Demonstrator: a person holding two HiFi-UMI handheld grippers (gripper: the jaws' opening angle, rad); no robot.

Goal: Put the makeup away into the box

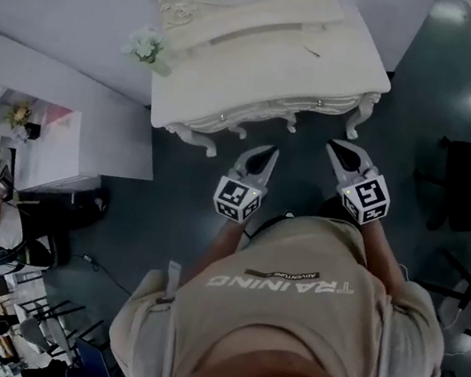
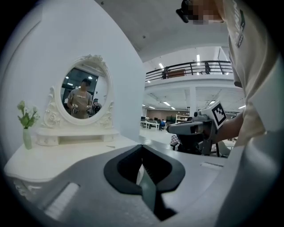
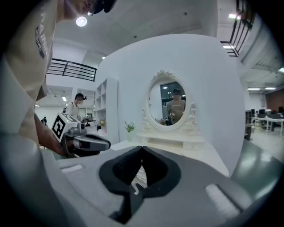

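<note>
Short of the ornate white bench, the left hand-held gripper and right hand-held gripper hang with jaws together, both empty. No makeup or box shows anywhere, so I'd step closer and find both first. The gripper views show the oval mirror face-on above the bench. Only the head view shows the whole bench top.

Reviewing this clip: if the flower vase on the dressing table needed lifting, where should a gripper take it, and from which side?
Probably the slim vase body, below the flowers, coming in level from the dressing table's front. It stands upright at the left end beside the mirror base; the blooms spread above it, blocking a top approach.
</note>
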